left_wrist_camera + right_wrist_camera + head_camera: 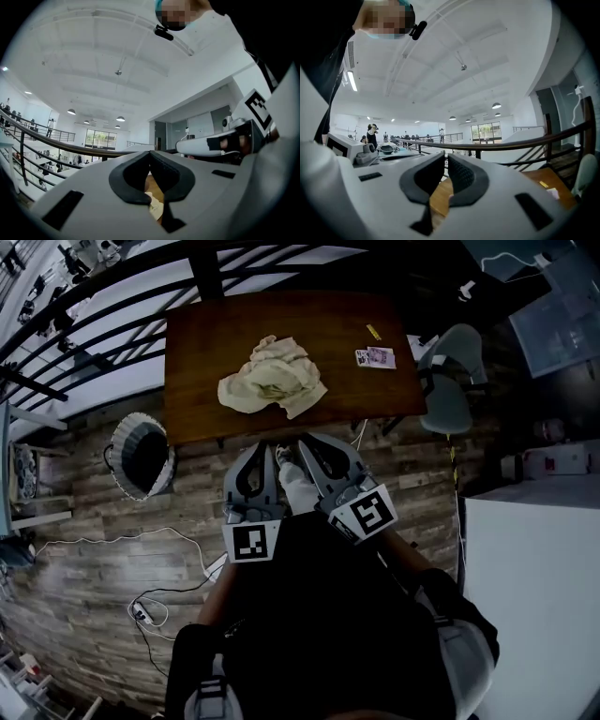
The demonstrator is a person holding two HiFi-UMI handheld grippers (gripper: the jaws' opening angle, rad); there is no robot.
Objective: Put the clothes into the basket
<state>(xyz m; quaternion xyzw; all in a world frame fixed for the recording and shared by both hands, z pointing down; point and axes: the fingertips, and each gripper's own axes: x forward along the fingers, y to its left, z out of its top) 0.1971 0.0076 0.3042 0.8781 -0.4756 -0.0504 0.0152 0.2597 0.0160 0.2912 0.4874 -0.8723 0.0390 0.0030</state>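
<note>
A crumpled cream garment lies in the middle of the brown wooden table. A round basket with a pale rim and dark inside stands on the floor off the table's near left corner. My left gripper and right gripper are side by side at the table's near edge, pointing at the garment and well short of it. Both are shut and hold nothing. In the left gripper view the jaws meet, with a bit of the garment showing below them. The right gripper looks across the tabletop.
A small printed card and a yellow scrap lie at the table's far right. A grey chair stands right of the table. A railing runs behind it. Cables and a power strip lie on the plank floor; a white counter is at right.
</note>
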